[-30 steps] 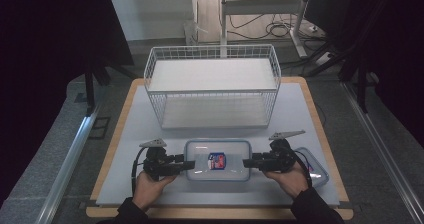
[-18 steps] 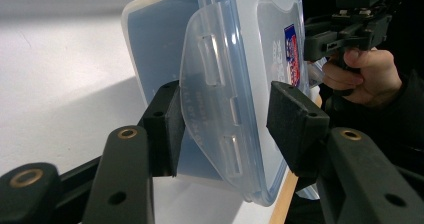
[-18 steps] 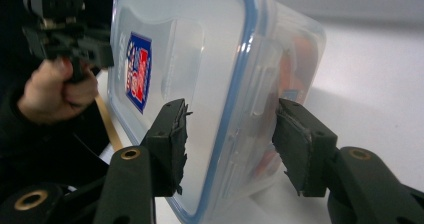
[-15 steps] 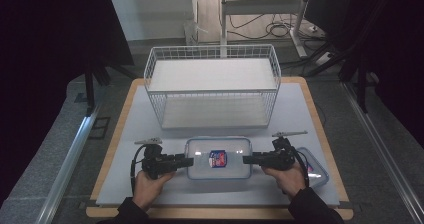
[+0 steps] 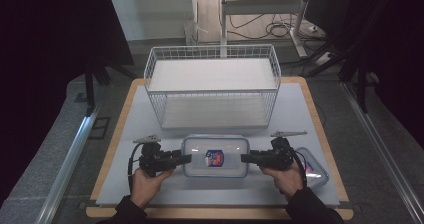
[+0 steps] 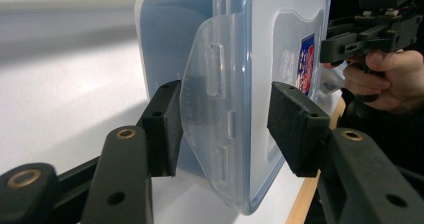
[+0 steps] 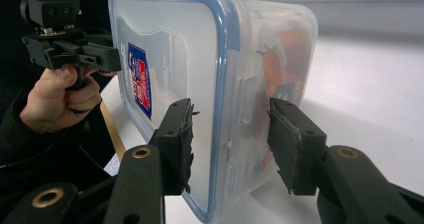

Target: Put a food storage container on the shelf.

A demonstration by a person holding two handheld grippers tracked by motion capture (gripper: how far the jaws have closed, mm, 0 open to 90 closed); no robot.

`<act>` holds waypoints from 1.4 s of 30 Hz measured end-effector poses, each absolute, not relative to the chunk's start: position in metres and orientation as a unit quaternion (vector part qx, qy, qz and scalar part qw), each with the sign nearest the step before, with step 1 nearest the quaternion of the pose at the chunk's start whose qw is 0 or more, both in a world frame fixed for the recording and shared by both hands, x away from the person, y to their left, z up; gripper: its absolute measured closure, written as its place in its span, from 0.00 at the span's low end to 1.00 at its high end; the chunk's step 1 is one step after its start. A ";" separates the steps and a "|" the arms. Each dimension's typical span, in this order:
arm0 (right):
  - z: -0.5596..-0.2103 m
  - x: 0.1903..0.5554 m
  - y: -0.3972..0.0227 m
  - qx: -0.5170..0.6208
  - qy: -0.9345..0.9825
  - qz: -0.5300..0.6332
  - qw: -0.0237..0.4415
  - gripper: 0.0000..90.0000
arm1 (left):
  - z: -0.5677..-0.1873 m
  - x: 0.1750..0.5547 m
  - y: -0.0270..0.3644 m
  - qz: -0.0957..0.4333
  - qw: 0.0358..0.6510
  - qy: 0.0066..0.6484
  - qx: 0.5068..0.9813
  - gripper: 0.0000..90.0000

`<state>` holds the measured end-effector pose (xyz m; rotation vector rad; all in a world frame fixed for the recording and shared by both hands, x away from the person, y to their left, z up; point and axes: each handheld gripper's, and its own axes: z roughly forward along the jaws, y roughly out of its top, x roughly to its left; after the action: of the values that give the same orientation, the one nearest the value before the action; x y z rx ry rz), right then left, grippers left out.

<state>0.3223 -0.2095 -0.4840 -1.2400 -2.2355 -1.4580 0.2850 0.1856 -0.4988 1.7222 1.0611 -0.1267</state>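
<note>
Your left gripper (image 6: 225, 129) fingers straddle the clear box's (image 5: 215, 156) end latch, one pad touching it; your right gripper (image 7: 230, 144) fingers bracket the opposite latch, partly open.

Label (image 5: 214, 157) print on the container (image 5: 215, 170) between the tongs illegible; second container (image 5: 314, 168) beyond right tongs (image 5: 243, 158) partly hidden.

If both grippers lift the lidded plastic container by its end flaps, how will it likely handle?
The plastic container looks rigid, so it should lift flat. Its side flap is smooth and hinged, so the pads may slip or flex it. Something orange sits inside, so it may carry some weight.
</note>
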 end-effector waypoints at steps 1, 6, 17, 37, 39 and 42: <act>-0.482 0.322 -0.209 -0.417 -0.756 -0.495 0.096 0.60 | -0.497 0.286 0.186 -0.052 0.532 0.441 0.721 0.55; -0.470 0.325 -0.208 -0.408 -0.756 -0.504 0.086 0.60 | -0.483 0.287 0.188 -0.039 0.539 0.436 0.720 0.55; -0.441 0.333 -0.203 -0.390 -0.760 -0.517 0.059 0.60 | -0.456 0.294 0.192 -0.019 0.550 0.425 0.719 0.55; -0.398 0.357 -0.198 -0.384 -0.750 -0.536 0.052 0.59 | -0.410 0.312 0.197 -0.006 0.562 0.415 0.716 0.57; -0.392 0.360 -0.198 -0.383 -0.749 -0.538 0.049 0.59 | -0.405 0.314 0.198 -0.009 0.565 0.413 0.714 0.57; -0.382 0.363 -0.198 -0.382 -0.746 -0.543 0.047 0.59 | -0.397 0.317 0.199 -0.007 0.567 0.412 0.714 0.58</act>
<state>0.3633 -0.1977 -0.3821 -1.1647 -2.2769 -1.6568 0.3170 0.1992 -0.3974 1.6774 0.9673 -0.0173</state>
